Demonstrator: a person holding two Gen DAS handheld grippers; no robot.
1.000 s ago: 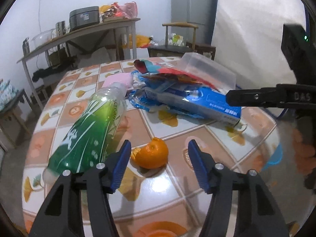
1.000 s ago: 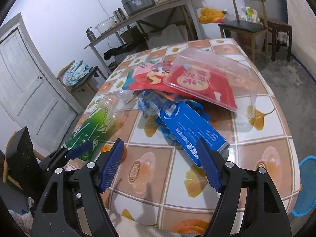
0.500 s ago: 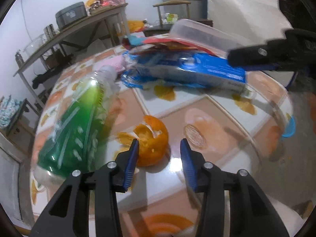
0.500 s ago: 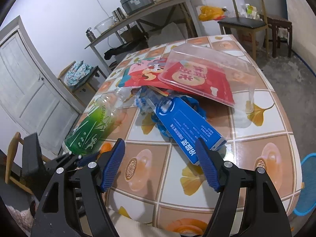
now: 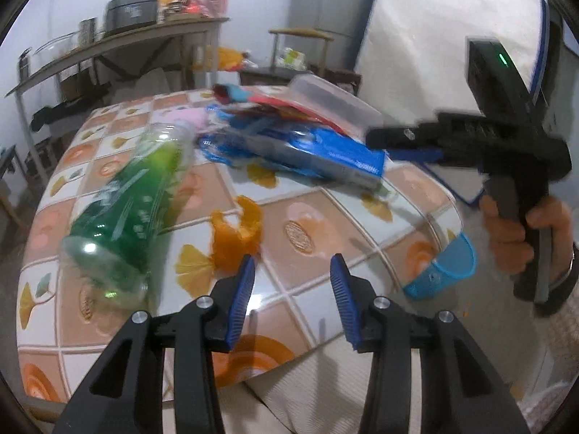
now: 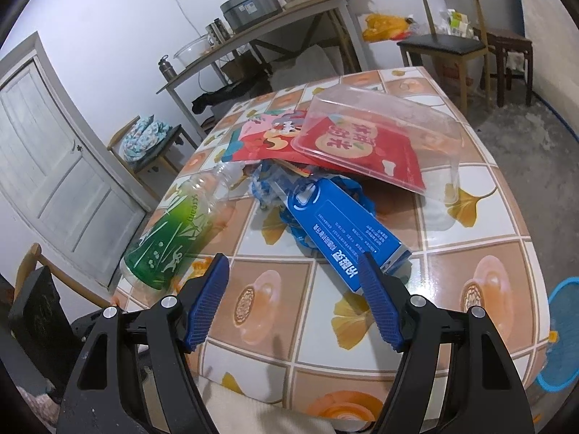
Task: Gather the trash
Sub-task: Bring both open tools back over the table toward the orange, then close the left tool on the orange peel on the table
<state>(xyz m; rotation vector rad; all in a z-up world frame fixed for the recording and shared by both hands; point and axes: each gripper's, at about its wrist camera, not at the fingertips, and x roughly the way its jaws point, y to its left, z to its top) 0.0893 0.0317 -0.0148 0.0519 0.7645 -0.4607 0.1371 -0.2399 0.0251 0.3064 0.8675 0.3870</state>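
Trash lay spread over a tiled table (image 6: 481,253) patterned with orange squares and yellow ginkgo leaves. Nearest the left gripper (image 5: 292,271), a torn piece of orange peel (image 5: 237,233) sat on the tabletop just beyond and slightly left of the blue pads, not between them. Those jaws had just been closing and stood partly apart, with nothing held and only bare table showing in the gap. Left of the peel, a clear plastic bottle with a green label (image 5: 134,202) lay on its side, its neck pointing toward the far side of the table.

Further back, a blue carton (image 6: 343,231) rested on crumpled blue wrapping, and behind it a clear plastic lid (image 6: 380,133) lay over red printed packaging (image 6: 362,148).

In the right wrist view, the right gripper (image 6: 293,275) hung above the near edge of the table with its fingers wide apart and empty, the carton's near end just beyond the right pad. A hand (image 5: 521,231) gripped that tool's handle in the left wrist view. A blue basket (image 5: 441,271) sat on the floor past the table's right edge.
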